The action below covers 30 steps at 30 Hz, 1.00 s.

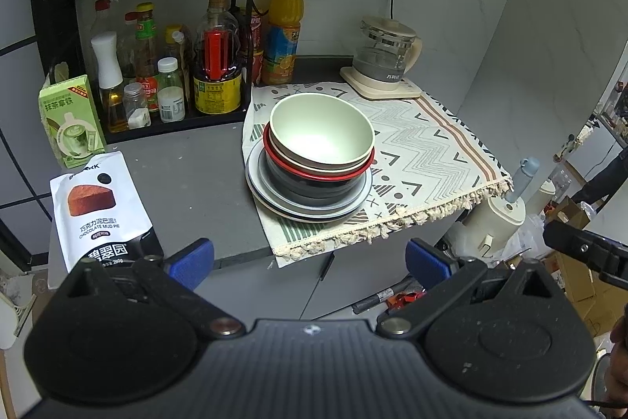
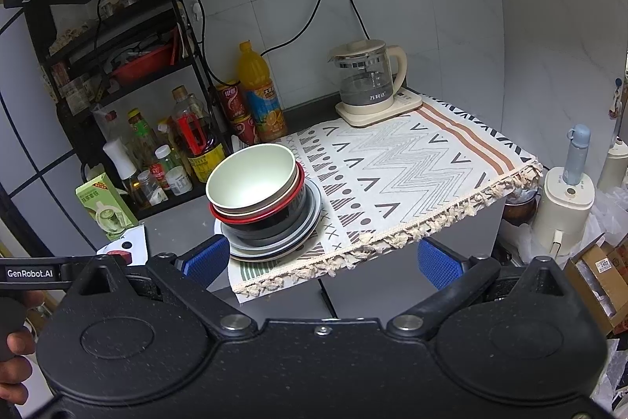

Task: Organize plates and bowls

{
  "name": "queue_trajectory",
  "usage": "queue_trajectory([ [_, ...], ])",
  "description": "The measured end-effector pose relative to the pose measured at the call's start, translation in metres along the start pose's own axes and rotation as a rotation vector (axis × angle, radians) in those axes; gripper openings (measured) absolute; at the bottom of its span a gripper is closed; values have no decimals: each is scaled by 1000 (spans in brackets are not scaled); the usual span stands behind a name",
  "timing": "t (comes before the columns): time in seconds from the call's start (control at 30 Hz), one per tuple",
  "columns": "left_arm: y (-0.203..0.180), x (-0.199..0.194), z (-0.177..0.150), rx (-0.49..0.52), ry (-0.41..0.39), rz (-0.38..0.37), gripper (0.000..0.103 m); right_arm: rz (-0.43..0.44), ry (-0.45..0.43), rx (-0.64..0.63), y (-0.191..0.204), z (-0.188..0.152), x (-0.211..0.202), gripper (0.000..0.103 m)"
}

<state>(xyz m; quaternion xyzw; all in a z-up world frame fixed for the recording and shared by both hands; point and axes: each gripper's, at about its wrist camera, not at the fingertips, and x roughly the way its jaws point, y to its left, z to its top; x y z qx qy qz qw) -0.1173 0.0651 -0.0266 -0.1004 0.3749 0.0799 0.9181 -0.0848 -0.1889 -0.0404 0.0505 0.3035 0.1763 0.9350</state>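
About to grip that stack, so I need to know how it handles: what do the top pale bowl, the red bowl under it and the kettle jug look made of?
Pale green bowl: matte, even colour, soft glare; likely melamine or matte-glazed ceramic, can't tell which.
Red bowl: only its glossy rim shows; plastic or glazed ceramic.
Kettle jug: clear glass body, cream plastic-looking lid and handle.
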Motion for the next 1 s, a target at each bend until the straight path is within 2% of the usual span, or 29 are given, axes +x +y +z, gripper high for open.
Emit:
queue_trajectory([
  [0.67, -1, 4, 2, 23, 5, 0, 103, -8, 4, -10, 2, 1, -1, 103],
  [1.0, -4, 11, 3, 50, 37, 15, 103, 2, 10, 6, 0, -3, 2, 103],
])
